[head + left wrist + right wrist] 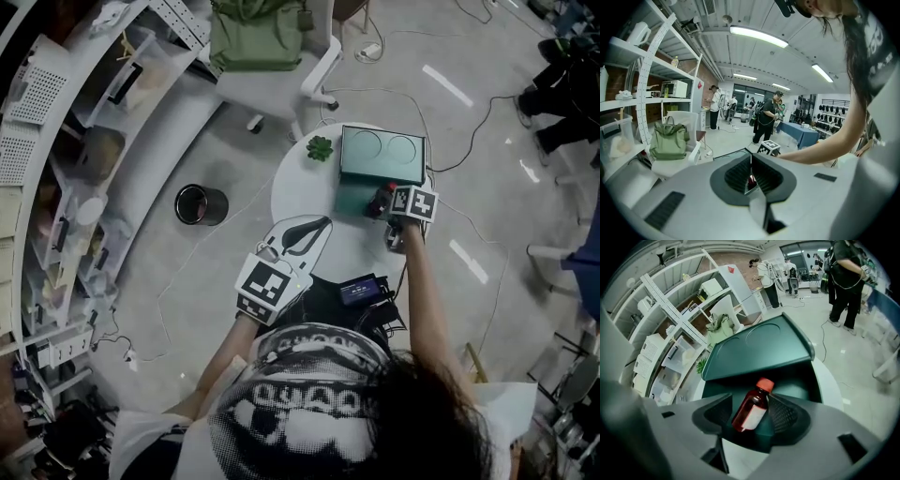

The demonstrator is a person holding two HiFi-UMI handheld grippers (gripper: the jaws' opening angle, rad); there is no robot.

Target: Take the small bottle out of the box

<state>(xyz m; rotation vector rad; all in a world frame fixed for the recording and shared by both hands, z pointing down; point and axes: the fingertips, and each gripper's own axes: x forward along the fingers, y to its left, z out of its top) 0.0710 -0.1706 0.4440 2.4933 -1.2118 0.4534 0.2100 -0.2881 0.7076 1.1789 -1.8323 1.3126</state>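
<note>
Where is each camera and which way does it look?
Head view: on the person's head, looking down at the table, box, left gripper, right gripper and both arms.
Left gripper view: on the left gripper, facing across the room; the right arm shows.
Right gripper view: on the right gripper, facing the box, bottle between its jaws; no body shows.
Shared: head and right gripper views show the box.

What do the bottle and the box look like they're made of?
The bottle: translucent red-brown, glossy; plastic or glass, can't tell which. Its cap: orange-red, matte, likely plastic. Its label: white, paper-like. The box: dark green, smooth satin sheen, two moulded round recesses in the lid; probably plastic.
</note>
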